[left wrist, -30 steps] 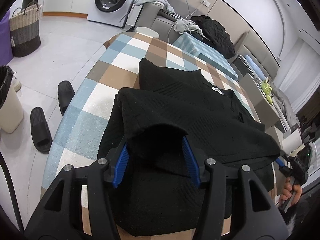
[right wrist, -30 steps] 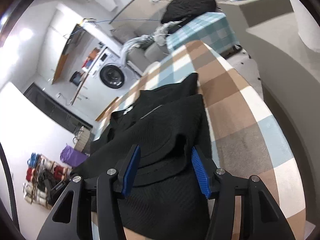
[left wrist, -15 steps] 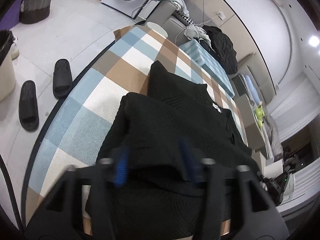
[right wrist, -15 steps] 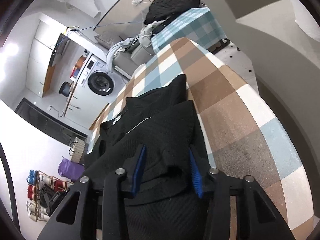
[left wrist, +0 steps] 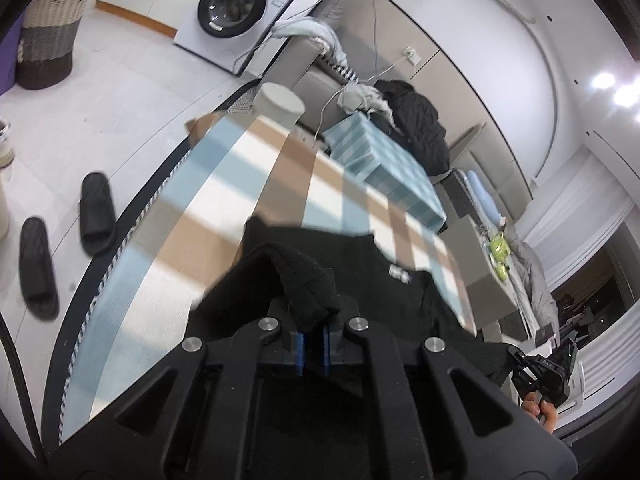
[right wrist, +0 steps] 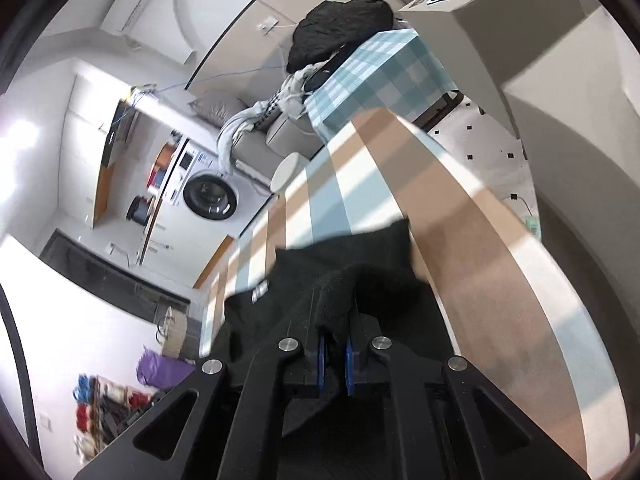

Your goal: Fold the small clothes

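Note:
A black knit sweater (left wrist: pixel 400 296) lies on the checked table (left wrist: pixel 248 184). My left gripper (left wrist: pixel 313 344) is shut on a bunched fold of the sweater's near edge and holds it raised off the table. In the right wrist view the same sweater (right wrist: pixel 360 256) spreads over the checked table (right wrist: pixel 472 232). My right gripper (right wrist: pixel 335 360) is shut on another bunched fold of the near edge. The other hand-held gripper (left wrist: pixel 544 368) shows at the lower right of the left wrist view.
A small table with a blue checked cloth (left wrist: pixel 380 164) carries a black garment (left wrist: pixel 416 120) beyond the far end. A white round stool (left wrist: pixel 278 102), a washing machine (left wrist: pixel 232 8), a woven basket (left wrist: pixel 48 32) and two black slippers (left wrist: pixel 96 212) stand on the floor at left.
Both grippers have closed on the sweater's near edge and lifted it. The folded-over hem that lay between the open jaws is now pinched into a bunch in each.

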Available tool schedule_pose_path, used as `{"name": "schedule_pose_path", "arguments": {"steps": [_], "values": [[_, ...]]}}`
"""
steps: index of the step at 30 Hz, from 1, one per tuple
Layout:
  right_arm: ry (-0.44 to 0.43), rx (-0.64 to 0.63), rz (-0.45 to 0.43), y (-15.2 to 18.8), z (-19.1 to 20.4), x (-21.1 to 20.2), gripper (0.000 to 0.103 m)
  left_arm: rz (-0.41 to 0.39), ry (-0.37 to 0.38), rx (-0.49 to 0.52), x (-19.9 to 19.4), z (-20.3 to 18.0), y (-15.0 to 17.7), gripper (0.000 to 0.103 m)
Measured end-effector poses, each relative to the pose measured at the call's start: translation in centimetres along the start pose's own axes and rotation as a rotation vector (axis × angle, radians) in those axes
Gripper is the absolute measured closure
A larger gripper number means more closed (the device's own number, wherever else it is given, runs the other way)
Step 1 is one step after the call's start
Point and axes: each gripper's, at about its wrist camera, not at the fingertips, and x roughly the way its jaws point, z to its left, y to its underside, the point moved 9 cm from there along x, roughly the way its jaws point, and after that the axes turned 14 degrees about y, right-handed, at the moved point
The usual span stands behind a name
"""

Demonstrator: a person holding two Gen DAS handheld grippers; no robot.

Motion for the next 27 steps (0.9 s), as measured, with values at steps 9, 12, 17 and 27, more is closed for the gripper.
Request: {"name": "schedule_pose_path", "arguments": {"steps": [9,12,17,27], "values": [[0.075,0.133,0.008,-7.5,0.6,7.0,0.066,-0.019,-0.149,-0.038,5.5,4.0,-5.3,0.075],[0.187,0.062,-0.025,-8.0,-0.4,6.9,0.065,-0.012,-0.190,-0.028,5.4,5.1,-4.7,0.054],[0.228,-0.052,-0.026,-6.8,-1.1,5.9,0.062,0.000,-0.212,0.018,4.6,5.8,-4.0,0.046],[0.267,-0.168,-0.004,-4.8,-0.6,7.3,0.062,0.057,-0.258,0.070,5.1,6.4,-2.8,0.046]]}}
